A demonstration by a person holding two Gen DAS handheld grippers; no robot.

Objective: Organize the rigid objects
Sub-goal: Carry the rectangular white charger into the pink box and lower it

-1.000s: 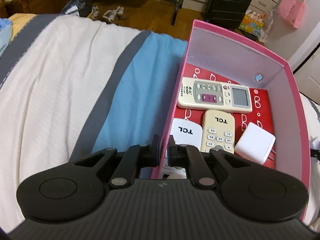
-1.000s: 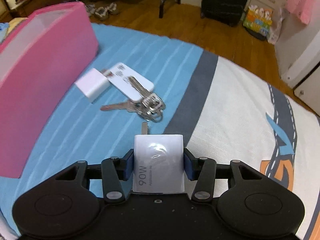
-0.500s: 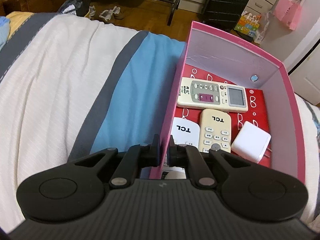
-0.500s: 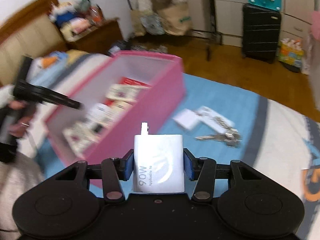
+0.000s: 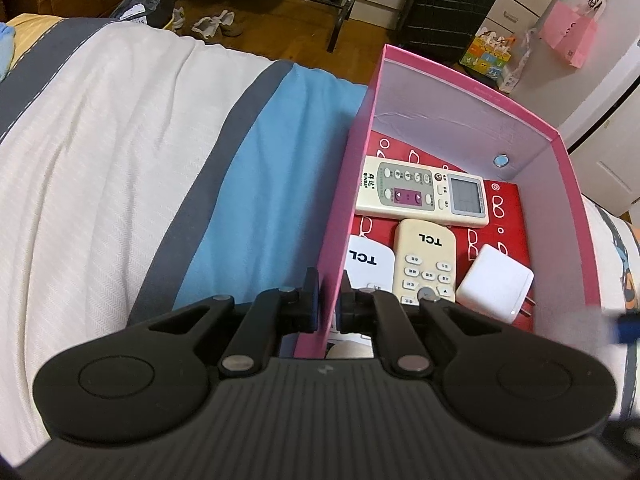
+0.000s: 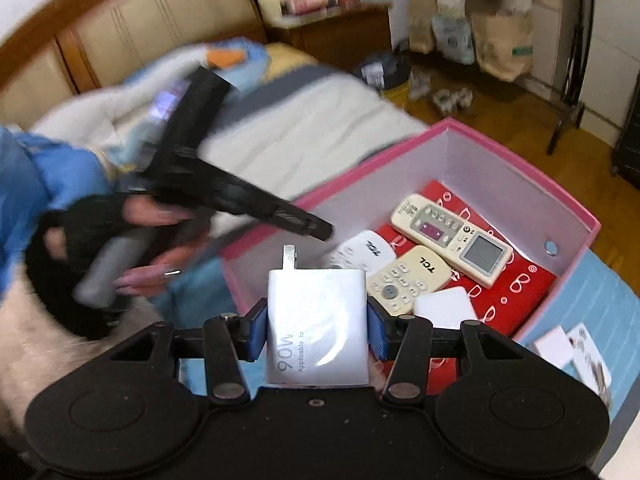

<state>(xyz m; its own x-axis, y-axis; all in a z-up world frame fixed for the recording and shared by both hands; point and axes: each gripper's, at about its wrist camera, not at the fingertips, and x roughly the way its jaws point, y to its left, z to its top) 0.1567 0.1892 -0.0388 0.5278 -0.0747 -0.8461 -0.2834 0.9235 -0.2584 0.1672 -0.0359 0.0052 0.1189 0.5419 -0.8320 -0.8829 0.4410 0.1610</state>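
A pink box (image 5: 460, 80) lies open on the bed. Inside it are a long beige remote (image 5: 422, 196), a cream TCL remote (image 5: 424, 264), a white TCL remote (image 5: 366, 260) and a white charger (image 5: 494, 286). My left gripper (image 5: 327, 308) is shut on the box's left wall. My right gripper (image 6: 318, 330) is shut on a white 90W charger (image 6: 318, 328) and holds it above the box's near corner (image 6: 240, 280). The left gripper also shows in the right wrist view (image 6: 320, 232), blurred.
The bed cover (image 5: 140, 160) is white, grey and blue. A small white charger and a card (image 6: 572, 352) lie on the blue cover right of the box. The headboard (image 6: 120, 40) and a pile of bedding are at the left. A black suitcase (image 5: 448, 4) stands on the wooden floor.
My right gripper has swung left with the 90W charger, from over the keys to above the pink box. The left gripper stays clamped on the box wall.
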